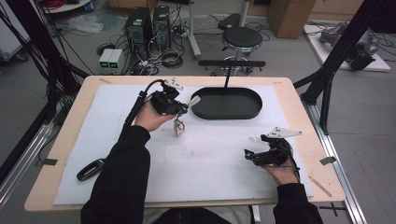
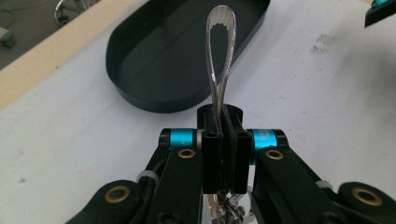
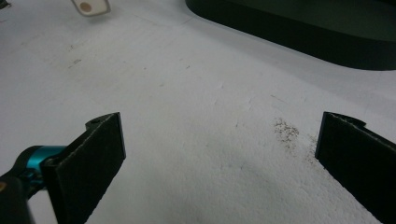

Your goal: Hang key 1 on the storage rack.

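Note:
My left gripper (image 1: 183, 108) hangs above the white mat, just left of the black oval tray (image 1: 226, 103). It is shut on a clear ribbed loop strap (image 2: 221, 51), which sticks out past the jaws toward the tray (image 2: 154, 65). In the left gripper view the left gripper (image 2: 223, 135) has its jaws pressed flat on the strap. A small bunch of metal keys (image 1: 179, 127) dangles below this gripper. My right gripper (image 1: 248, 154) rests low over the mat at the front right. In the right gripper view the right gripper (image 3: 219, 154) stands open with only bare mat between its jaws.
A black fob-like object (image 1: 90, 169) lies at the front left corner of the white mat (image 1: 210, 172). A black T-shaped stand (image 1: 231, 64) rises behind the tray. The wooden table edge (image 1: 299, 93) borders the mat; a stool and computer cases stand on the floor beyond.

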The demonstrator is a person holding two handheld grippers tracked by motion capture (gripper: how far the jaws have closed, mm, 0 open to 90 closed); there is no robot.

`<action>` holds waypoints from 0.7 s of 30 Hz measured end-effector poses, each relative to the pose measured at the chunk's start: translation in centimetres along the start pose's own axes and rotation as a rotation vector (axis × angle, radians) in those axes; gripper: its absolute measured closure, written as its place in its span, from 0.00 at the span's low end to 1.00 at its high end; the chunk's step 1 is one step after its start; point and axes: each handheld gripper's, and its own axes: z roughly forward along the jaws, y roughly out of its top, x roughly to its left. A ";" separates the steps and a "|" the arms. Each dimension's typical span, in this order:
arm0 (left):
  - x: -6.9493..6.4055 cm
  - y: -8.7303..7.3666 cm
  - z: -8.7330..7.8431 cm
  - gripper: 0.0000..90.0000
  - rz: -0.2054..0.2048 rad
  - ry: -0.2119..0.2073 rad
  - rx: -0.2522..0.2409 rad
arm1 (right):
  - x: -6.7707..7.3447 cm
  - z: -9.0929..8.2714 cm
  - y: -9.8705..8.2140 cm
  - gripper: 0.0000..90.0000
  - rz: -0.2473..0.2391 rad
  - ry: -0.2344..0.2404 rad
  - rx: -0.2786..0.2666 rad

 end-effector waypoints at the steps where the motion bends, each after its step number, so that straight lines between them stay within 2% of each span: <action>1: 0.0 0.2 -0.1 0.96 -0.003 0.004 -0.007 | 0.0 0.0 0.0 0.01 0.000 0.000 0.000; 4: 0.2 0.9 -0.5 0.96 -0.003 0.014 -0.040 | 0.0 0.0 0.0 0.01 -0.006 0.003 -0.003; 7: 0.1 1.3 -0.6 0.96 0.014 0.038 -0.073 | 0.0 0.0 0.0 0.01 -0.003 0.004 -0.004; 9: 0.2 1.5 -0.7 0.96 0.009 0.046 -0.101 | 0.0 0.0 0.0 0.01 0.003 0.005 -0.005; 14: 1.0 2.7 -0.9 0.96 -0.030 0.040 -0.181 | -0.1 0.0 -0.1 0.01 0.010 0.008 -0.003; 21: 1.7 5.4 -1.6 0.96 -0.018 0.043 -0.244 | -0.1 0.2 -0.1 0.01 0.001 0.008 0.003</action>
